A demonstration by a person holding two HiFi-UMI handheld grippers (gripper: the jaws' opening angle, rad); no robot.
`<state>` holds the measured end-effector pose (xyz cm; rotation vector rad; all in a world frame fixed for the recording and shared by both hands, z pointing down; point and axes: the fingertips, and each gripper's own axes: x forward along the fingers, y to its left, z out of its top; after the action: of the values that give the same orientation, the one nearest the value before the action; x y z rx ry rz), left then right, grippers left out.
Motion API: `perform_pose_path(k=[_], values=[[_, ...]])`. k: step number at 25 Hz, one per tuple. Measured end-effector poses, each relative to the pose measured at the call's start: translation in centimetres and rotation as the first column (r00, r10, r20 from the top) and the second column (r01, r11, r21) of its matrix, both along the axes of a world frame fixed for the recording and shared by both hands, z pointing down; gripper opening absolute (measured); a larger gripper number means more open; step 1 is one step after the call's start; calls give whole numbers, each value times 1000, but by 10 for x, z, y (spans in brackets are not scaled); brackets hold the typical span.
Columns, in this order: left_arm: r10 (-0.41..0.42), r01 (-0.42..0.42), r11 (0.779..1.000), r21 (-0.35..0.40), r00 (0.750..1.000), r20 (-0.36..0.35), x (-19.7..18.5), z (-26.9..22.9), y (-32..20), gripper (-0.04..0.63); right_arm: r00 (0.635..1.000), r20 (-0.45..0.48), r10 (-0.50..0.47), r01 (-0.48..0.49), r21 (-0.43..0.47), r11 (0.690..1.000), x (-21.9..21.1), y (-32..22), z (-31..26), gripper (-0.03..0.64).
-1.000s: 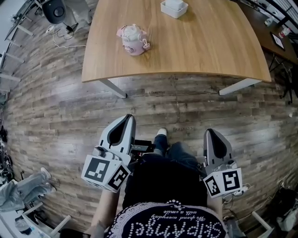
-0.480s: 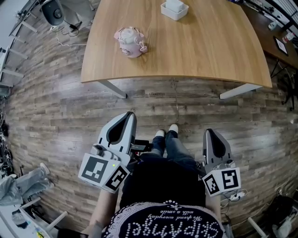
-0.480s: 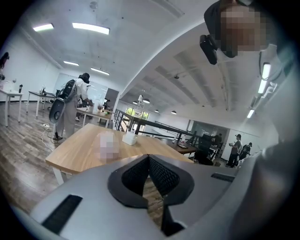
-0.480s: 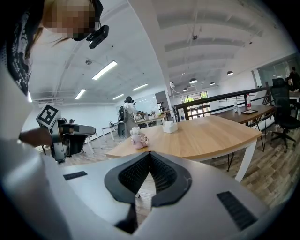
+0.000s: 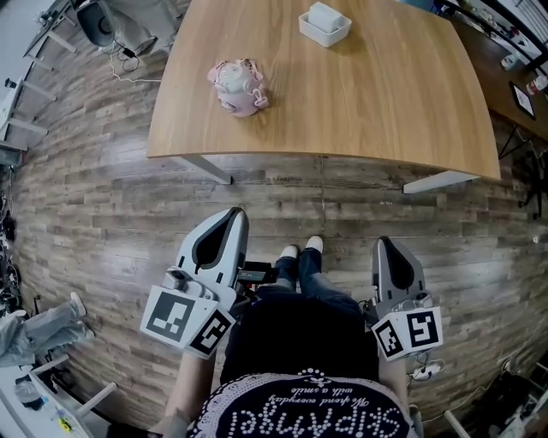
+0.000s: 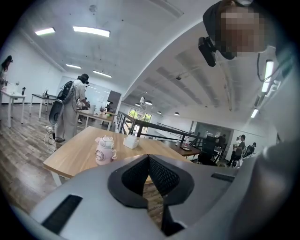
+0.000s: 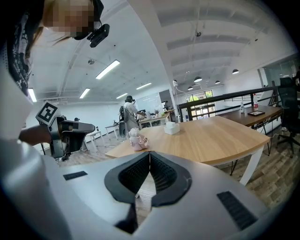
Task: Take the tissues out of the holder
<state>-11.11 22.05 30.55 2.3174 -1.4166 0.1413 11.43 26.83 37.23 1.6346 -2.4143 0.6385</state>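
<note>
Tissue holder (image 5: 330, 36) on table (image 5: 385, 94); shirt (image 5: 300, 338) print "SKIPANGEL".

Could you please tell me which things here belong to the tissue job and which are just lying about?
For the job: tissues, white holder, left hand-held gripper, right hand-held gripper, both shut.
Just lying about: pink bottle on the table.

Wooden table (image 5: 385, 94): a broad bare top was left at the near and right parts. Pink pot (image 5: 237, 85): was set near the left edge, well apart from the white tissue holder (image 5: 324, 36) at the far edge; open top was seen between.
</note>
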Motion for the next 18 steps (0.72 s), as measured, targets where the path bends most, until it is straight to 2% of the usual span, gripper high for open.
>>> perform_pose_path(k=[11, 18], values=[[-27, 27, 1000, 4, 999, 31, -3, 2, -13, 5, 999, 2, -47, 47, 25, 999, -4, -22, -5, 11], [-8, 8, 1000, 14, 1000, 30, 8, 1, -23, 5, 999, 7, -41, 40, 47, 998, 3, -31, -7, 12]])
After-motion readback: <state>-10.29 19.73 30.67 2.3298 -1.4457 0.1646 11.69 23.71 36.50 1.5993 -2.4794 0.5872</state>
